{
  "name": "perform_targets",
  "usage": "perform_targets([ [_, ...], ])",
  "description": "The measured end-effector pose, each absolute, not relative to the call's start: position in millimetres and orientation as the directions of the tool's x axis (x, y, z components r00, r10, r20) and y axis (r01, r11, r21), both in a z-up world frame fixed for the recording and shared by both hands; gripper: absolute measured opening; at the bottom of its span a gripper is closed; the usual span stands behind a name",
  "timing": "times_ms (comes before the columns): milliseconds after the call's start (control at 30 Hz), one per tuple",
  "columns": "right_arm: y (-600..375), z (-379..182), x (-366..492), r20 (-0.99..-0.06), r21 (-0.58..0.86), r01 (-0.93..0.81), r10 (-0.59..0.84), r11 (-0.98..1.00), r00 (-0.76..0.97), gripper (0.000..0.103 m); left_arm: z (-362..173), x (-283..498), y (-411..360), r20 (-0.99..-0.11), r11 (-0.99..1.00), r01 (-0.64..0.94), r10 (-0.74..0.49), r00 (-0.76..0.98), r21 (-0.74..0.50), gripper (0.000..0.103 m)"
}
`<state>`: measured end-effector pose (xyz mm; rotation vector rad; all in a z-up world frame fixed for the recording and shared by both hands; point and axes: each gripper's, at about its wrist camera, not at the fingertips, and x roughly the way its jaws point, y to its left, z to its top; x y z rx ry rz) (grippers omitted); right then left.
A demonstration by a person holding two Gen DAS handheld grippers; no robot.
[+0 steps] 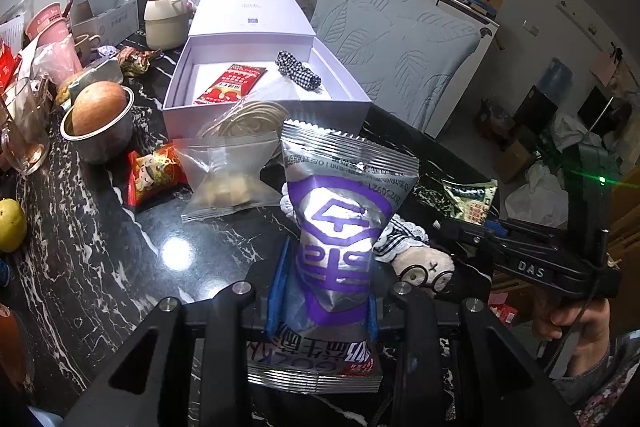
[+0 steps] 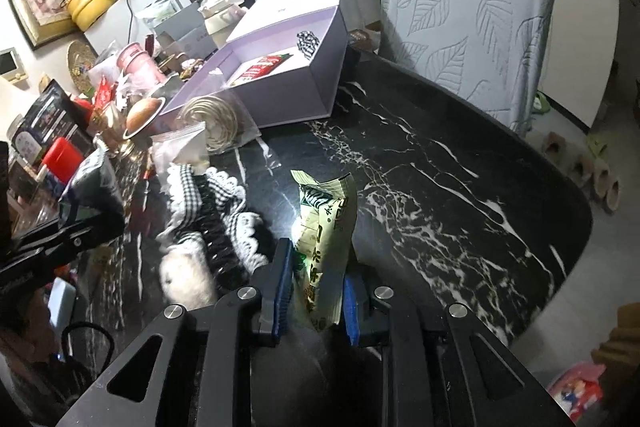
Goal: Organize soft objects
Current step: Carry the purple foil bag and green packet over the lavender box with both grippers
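My left gripper (image 1: 324, 291) is shut on a silver and purple snack packet (image 1: 336, 223) and holds it upright above the black marble table (image 1: 120, 267). My right gripper (image 2: 316, 287) is shut on a pale green snack packet (image 2: 326, 227), also seen from the left wrist view (image 1: 472, 199). An open lilac box (image 1: 264, 83) stands behind; it holds a red packet (image 1: 230, 85) and a checkered fabric roll (image 1: 298, 71). A checkered lace cloth with a plush toy (image 2: 208, 227) lies between the grippers.
A clear packet (image 1: 230, 183), a red snack packet (image 1: 154, 175) and a bag of coiled cord (image 1: 252, 119) lie before the box. A metal cup with an apple (image 1: 100, 119), a glass mug (image 1: 24, 131) and clutter crowd the left. A cloth-covered chair (image 2: 472, 11) stands behind the table.
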<state>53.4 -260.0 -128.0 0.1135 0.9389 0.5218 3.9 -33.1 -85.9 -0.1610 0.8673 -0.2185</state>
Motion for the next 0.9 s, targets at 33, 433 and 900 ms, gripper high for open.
perform_targets([
  [33, -260.4, -125.3, 50.4, -0.738, 0.311, -0.38, 0.473, 0.871, 0.48, 0.022, -84.9, 2.9, -33.3, -0.733, 0.965, 0.127, -0.257, 0.63, -0.229, 0.031],
  [433, -259.1, -92.9, 16.5, -0.689, 0.305, -0.428, 0.507, 0.851, 0.518, 0.022, -61.8, -10.1, -38.4, -0.684, 0.965, 0.144, -0.258, 0.682, -0.221, 0.031],
  [900, -258.6, -42.6, 2.6, -0.617, 0.257, -0.494, 0.535, 0.83, 0.577, 0.022, -14.8, -6.4, -44.2, -0.579, 0.965, 0.185, -0.259, 0.773, -0.185, 0.031],
])
